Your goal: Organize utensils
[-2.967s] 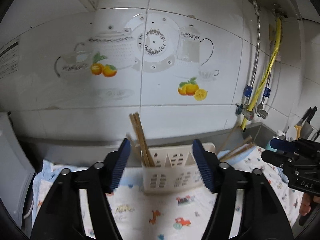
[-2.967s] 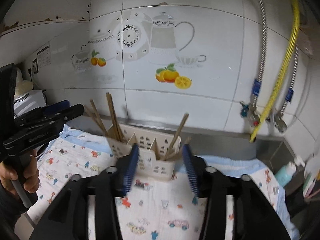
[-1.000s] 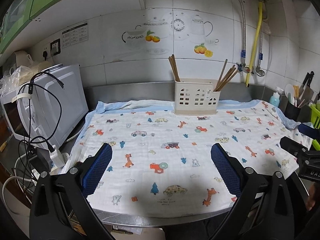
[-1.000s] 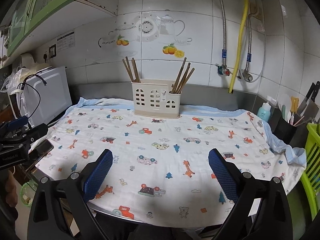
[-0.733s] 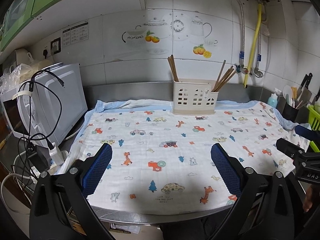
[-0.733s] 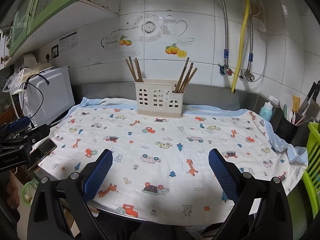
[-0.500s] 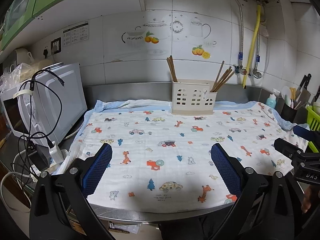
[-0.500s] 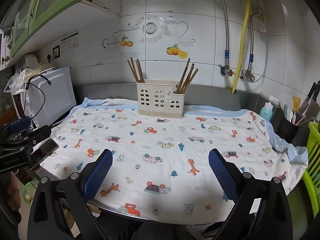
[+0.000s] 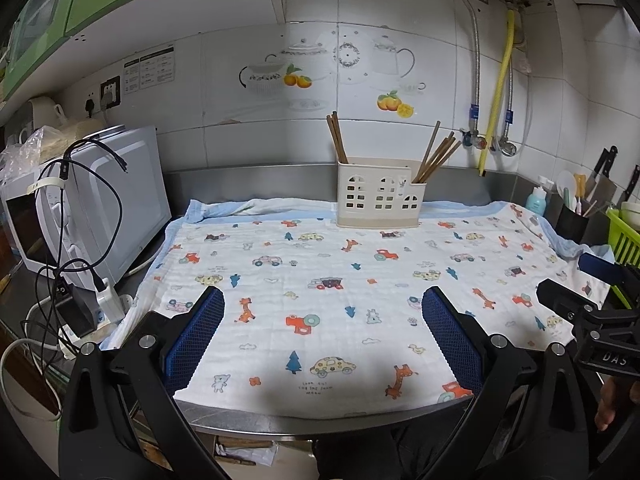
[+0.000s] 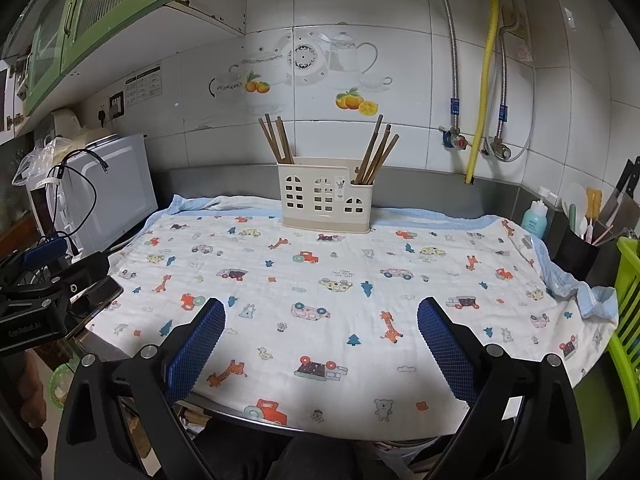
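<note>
A cream utensil holder [image 9: 378, 193] [image 10: 325, 197] stands at the back of the counter on a printed cloth [image 9: 320, 272] [image 10: 320, 280]. Brown chopsticks lean in its left compartment [image 9: 336, 139] [image 10: 276, 140] and in its right compartment [image 9: 436, 156] [image 10: 376, 148]. My left gripper [image 9: 324, 334] is open and empty, held back over the counter's front edge. My right gripper [image 10: 320, 340] is also open and empty, near the front edge too. The right gripper [image 9: 592, 300] shows at the right of the left wrist view; the left gripper [image 10: 44, 284] shows at the left of the right wrist view.
A white microwave [image 9: 92, 196] with cables stands at the left. At the right are a blue bottle [image 10: 534, 218], a black cup of tools [image 10: 576, 252] and a green rack [image 10: 628, 300]. Pipes and a yellow hose [image 10: 482, 80] run down the tiled wall.
Both grippers have pulled far back from the holder to the counter's front edge and opened wide. Over the last second they barely drift.
</note>
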Demonstrator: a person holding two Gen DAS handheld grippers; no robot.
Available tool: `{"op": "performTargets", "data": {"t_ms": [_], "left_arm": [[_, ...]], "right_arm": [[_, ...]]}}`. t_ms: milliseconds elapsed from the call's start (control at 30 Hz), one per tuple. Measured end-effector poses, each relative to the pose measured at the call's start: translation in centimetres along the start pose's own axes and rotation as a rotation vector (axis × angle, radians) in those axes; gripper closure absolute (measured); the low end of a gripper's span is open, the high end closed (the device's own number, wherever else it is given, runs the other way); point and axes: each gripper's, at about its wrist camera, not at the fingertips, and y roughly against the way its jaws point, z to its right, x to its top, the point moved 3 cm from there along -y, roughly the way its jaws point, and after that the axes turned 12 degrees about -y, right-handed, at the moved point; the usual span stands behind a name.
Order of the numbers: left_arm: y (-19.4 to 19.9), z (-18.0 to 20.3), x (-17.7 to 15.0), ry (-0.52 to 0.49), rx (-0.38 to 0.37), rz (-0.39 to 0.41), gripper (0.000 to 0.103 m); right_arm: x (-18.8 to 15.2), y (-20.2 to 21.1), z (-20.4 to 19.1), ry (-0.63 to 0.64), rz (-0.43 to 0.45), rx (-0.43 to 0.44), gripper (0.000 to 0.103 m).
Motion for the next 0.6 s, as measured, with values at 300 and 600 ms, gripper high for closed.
{"op": "performTargets", "data": {"t_ms": [300,600], "left_arm": [[0.21,-0.01,-0.02,0.001,0.002,-0.001,0.005],[0.36,-0.06,-0.05,-0.001,0.002,0.002,0.005]], "right_arm": [[-0.09,0.21,-0.05,-0.001,-0.001,0.005,0.009],[-0.04,0.39,-0.17,0.001,0.002,0.008,0.009]]}}
